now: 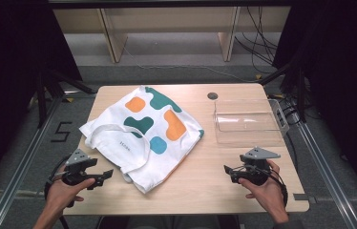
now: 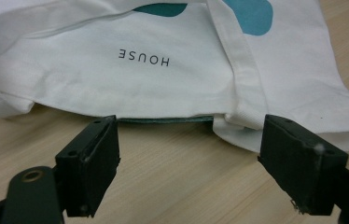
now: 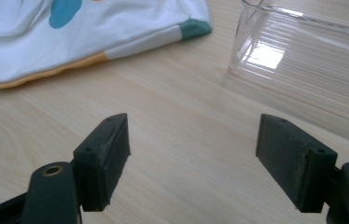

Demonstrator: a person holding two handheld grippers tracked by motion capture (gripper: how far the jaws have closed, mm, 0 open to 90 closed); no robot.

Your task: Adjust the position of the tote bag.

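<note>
White tote bag (image 1: 141, 136) with coloured blobs lies flat, crumpled, mid-table.

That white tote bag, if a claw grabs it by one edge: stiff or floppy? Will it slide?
Probably floppy: the tote bag lies rumpled, with folds and a loose handle, so a one-edge lift would likely let the rest drape and drag. It looks like thin cloth, so likely light. Pushed, it would probably bunch up rather than slide whole on the wooden table.

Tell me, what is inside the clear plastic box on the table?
Nothing can be seen inside the clear plastic box: through its ribbed bottom only the wooden table shows. The tote bag lies apart from it, to its left in the high view. Nothing covers the box.
</note>
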